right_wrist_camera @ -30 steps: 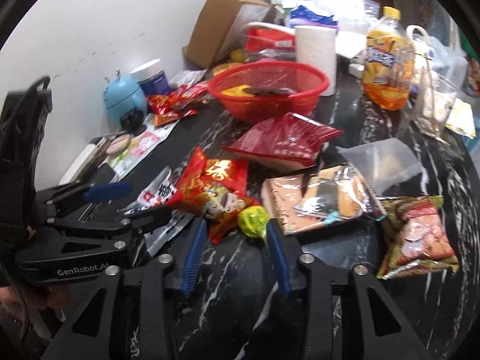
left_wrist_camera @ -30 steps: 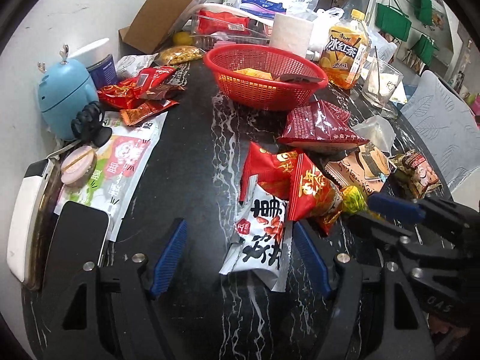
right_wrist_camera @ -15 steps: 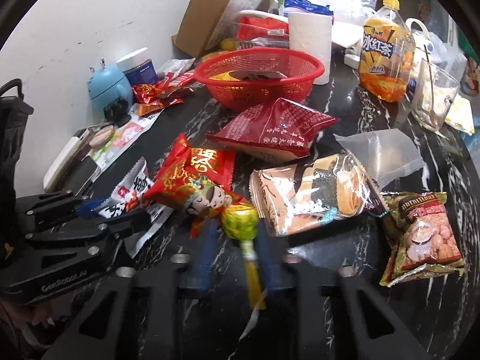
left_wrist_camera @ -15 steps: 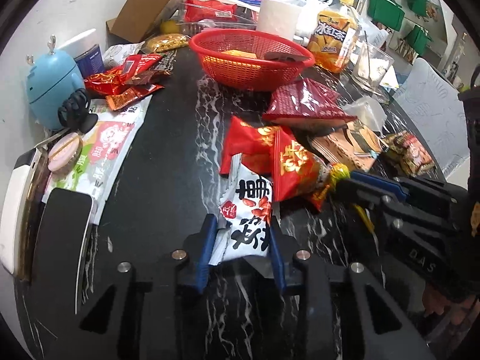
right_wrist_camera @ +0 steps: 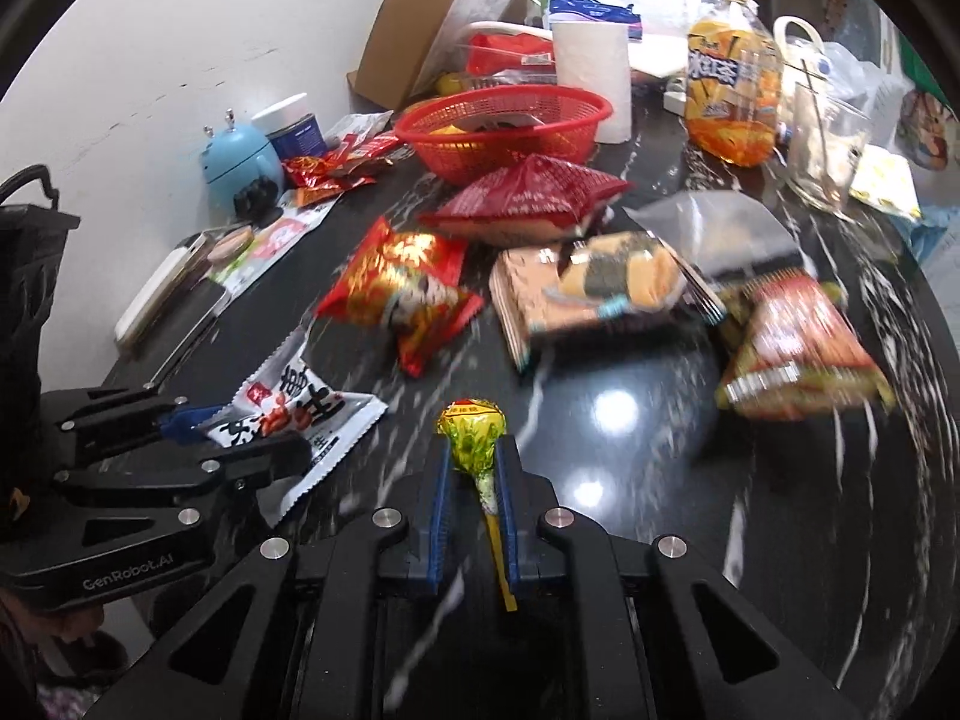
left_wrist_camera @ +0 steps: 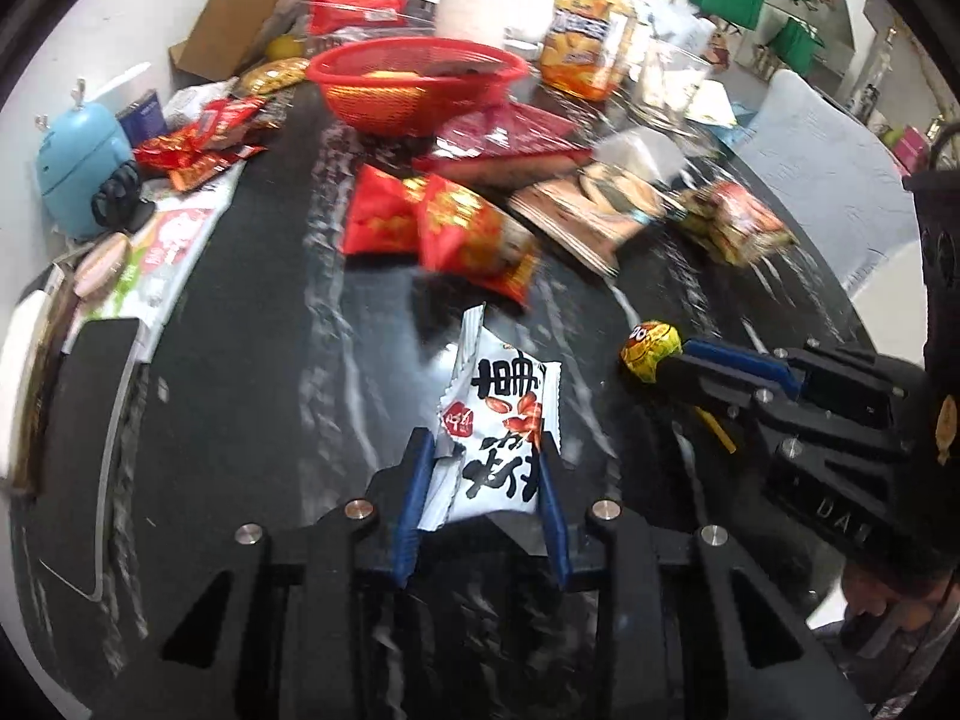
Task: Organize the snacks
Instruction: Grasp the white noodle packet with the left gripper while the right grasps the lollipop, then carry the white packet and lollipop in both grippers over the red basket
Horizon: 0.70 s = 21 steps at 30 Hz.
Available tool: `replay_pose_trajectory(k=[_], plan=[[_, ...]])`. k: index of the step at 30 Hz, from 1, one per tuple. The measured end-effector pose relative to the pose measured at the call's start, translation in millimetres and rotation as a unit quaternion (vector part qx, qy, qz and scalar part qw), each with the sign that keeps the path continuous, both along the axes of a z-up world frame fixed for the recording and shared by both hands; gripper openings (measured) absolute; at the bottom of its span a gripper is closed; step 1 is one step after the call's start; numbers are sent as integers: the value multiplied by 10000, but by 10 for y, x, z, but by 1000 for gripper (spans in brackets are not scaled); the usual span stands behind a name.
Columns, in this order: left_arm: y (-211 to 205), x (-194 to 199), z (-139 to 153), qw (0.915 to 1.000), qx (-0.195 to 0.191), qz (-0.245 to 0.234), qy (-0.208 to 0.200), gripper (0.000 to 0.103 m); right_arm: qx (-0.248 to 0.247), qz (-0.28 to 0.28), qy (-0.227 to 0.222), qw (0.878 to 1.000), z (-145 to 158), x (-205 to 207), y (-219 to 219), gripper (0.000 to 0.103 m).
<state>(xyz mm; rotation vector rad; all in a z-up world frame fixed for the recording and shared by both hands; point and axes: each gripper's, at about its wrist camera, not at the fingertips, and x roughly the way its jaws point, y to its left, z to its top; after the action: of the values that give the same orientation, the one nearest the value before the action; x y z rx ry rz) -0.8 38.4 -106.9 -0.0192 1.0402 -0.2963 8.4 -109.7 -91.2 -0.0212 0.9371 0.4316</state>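
1. A dark marbled table [right_wrist_camera: 630,420] carries scattered snack packs, with a red basket [right_wrist_camera: 504,126] at upper centre beside a white wall.
2. Left tongs [left_wrist_camera: 480,474] angle downward, clamped on a white peanut packet [left_wrist_camera: 498,420].
3. Right tongs [right_wrist_camera: 474,480] pinch a yellow lollipop [right_wrist_camera: 471,435], low centre.

Black marble-look table [right_wrist_camera: 630,438], white veining, glossy. On it: red basket [right_wrist_camera: 504,126] at the back, dark red bag [right_wrist_camera: 528,198] just in front, two red snack packs [left_wrist_camera: 444,222] mid-table, biscuit pack [right_wrist_camera: 588,294], nut bag [right_wrist_camera: 798,348] at right. Left edge: blue gadget [right_wrist_camera: 240,162], phone [right_wrist_camera: 198,312], flat white-green packet [left_wrist_camera: 162,252]. Back: paper roll [right_wrist_camera: 591,78], tea bottle [right_wrist_camera: 732,102], cardboard box [right_wrist_camera: 420,42].
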Motion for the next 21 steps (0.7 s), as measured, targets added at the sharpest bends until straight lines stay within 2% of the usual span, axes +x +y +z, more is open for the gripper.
replay_pose_trajectory(k=[11, 17, 21], plan=[[-267, -271, 25, 9993, 99, -353, -39, 32, -127, -130, 22, 9998, 7, -486, -247, 17], [-214, -262, 29, 9996, 104, -241, -37, 32, -25, -168, 121, 9998, -60, -430, -255, 35], [-205, -252, 26, 9997, 103, -202, -51, 32, -55, -92, 87, 9999, -68, -385, -210, 38]])
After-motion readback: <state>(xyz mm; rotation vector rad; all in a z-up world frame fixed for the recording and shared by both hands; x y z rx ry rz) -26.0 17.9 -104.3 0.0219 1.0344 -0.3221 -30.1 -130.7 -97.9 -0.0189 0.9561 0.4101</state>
